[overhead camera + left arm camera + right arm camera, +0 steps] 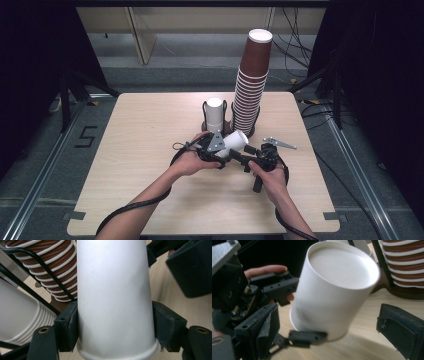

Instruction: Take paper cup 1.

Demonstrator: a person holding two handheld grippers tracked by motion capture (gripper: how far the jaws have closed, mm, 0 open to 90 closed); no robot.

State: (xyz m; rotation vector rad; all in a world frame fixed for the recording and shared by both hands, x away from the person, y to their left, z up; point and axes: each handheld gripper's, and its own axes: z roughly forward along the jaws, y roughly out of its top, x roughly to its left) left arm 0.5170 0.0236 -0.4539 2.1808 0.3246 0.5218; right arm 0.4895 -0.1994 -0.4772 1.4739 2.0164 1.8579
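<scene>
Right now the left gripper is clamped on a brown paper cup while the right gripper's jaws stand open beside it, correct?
Not quite: the cup is white, not brown. The left gripper view shows the left gripper with both pads pressed on the white paper cup; the brown cups are the tall stack in the rack. The rest holds: the right gripper has its jaws open beside that cup.

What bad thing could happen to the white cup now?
The left gripper alone squeezes the white cup near its rim; the thin wall might dent. The right gripper stands open around it, so the cup could tip or slip. The tall brown cup stack is close and could get bumped over.
</scene>
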